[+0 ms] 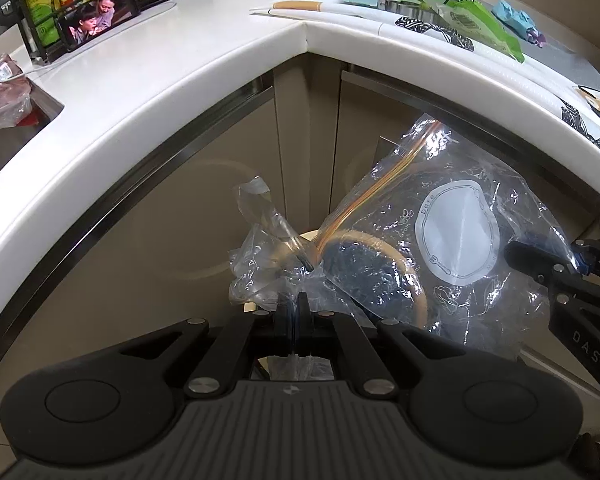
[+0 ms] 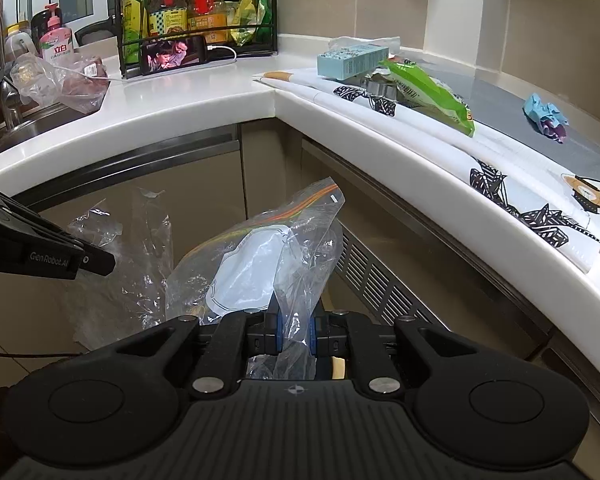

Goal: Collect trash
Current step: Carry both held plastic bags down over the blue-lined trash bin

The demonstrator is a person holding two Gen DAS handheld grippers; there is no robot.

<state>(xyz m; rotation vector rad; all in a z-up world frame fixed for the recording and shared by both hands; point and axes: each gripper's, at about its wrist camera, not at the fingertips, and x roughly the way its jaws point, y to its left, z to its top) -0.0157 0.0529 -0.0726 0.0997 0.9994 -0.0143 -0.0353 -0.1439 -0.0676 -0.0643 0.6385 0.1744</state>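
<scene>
both tongs are clamped on clear plastic, down in front of the cabinet doors below the corner of the white bench [image 1: 204, 60]. the left tongs [image 1: 294, 312] are pinched together on a crumpled clear plastic bag [image 1: 260, 264], low centre of the left wrist view. the right tongs [image 2: 296, 328] are squeezed on the edge of a zip bag [image 2: 260, 256], the see-through kind with an orange and yellow seal strip and a white label patch. in the left view that zip bag [image 1: 440, 240] fills the middle right of the frame, with something dark and round with a tan rim showing through it; can't tell if it's inside the bag or behind it. the two bags hang just beside each other.

up on the bench at upper right of the right wrist view: a green packet [image 2: 428, 92], a pale blue box [image 2: 352, 62] and a crumpled blue wrapper [image 2: 546, 114]. upper left has a phone [image 2: 176, 56] playing video, leaning on a rack of bottles [image 2: 196, 12].
</scene>
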